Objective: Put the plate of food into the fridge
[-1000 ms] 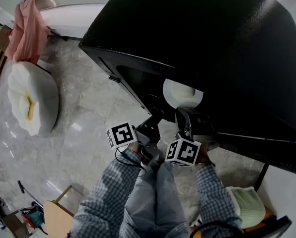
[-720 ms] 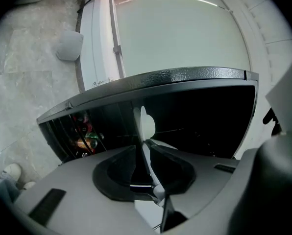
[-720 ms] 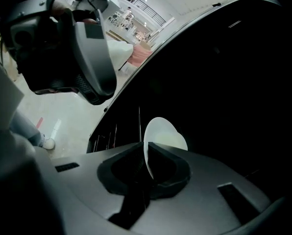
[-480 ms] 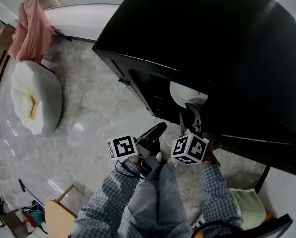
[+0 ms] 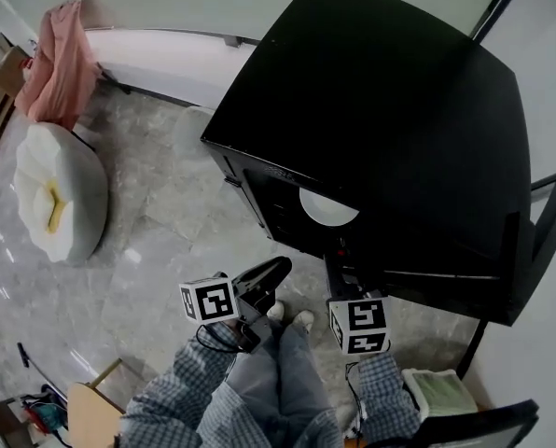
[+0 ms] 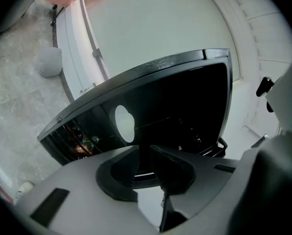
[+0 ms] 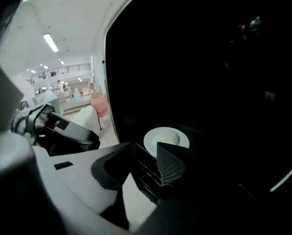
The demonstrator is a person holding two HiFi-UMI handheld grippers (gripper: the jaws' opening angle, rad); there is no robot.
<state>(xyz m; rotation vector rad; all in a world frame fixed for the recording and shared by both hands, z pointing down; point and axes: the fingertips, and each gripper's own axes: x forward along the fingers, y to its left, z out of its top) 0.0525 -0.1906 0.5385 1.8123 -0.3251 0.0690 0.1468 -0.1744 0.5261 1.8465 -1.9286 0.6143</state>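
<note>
The black fridge [image 5: 381,110] stands open, its door [image 5: 539,241] swung out to the right. A white plate [image 5: 326,208] with a pale mound of food rests on a shelf just inside. It shows as a white oval in the left gripper view [image 6: 125,123] and beyond the jaws in the right gripper view [image 7: 165,140]. My right gripper [image 5: 341,261] hangs a little in front of the shelf. Its jaws [image 7: 145,156] have just been opening and stand open, with nothing between them. My left gripper [image 5: 280,267] sits lower left of the plate, clear of the fridge, shut and empty [image 6: 148,152].
A white cushion seat [image 5: 59,194] and a pink cloth [image 5: 59,59] lie at the left on the marble floor. A wooden stool [image 5: 96,404] is at the bottom left, a green pad [image 5: 441,395] at the bottom right. My shoes [image 5: 287,317] stand before the fridge.
The right gripper has let go of the plate, opened and drawn back from the shelf. The left gripper has also pulled away and risen. The plate stays in the fridge.
</note>
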